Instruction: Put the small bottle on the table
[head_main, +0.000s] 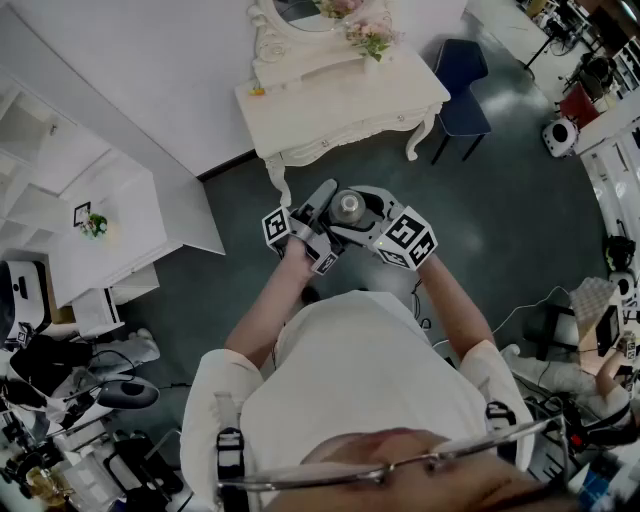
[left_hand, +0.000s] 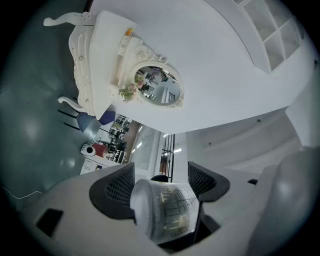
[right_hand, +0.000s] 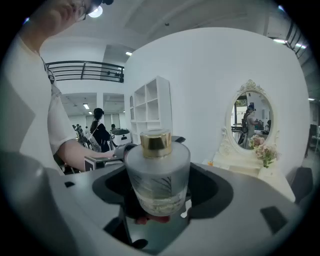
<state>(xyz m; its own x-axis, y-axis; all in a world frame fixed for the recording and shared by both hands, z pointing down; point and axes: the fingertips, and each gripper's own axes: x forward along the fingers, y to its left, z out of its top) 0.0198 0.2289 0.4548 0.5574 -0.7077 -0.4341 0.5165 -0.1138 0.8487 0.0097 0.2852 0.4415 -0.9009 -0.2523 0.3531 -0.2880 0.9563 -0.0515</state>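
1. The small bottle (head_main: 348, 207) was up in the air, right in the middle between the two grippers. It was not on the table yet.
2. The left gripper (left_hand: 160, 175) had its fingers wide apart. The bottle filled the gap between them and touched both sides.
3. The right gripper (right_hand: 157, 167) had its fingers wide too. The bottle stood straight up between them, and they seemed to squeeze its round body from both sides.
4. The gold cap (right_hand: 156, 142) stuck up above the right fingers.
5. The bottle looked like frosted glass with a little liquid low inside. I thought it would be hard, smooth and a bit slippery. It would be kind of heavy for its size, and it could break if it fell.
6. The best place to hold it was the fat round body under the cap, with one finger on each side. The cap was small, so fingers might slip off it.
7. The white table (head_main: 330, 100) was far out past the fingertips, well apart from the bottle. The bottle needed to be carried there and set down softly, bottom first.
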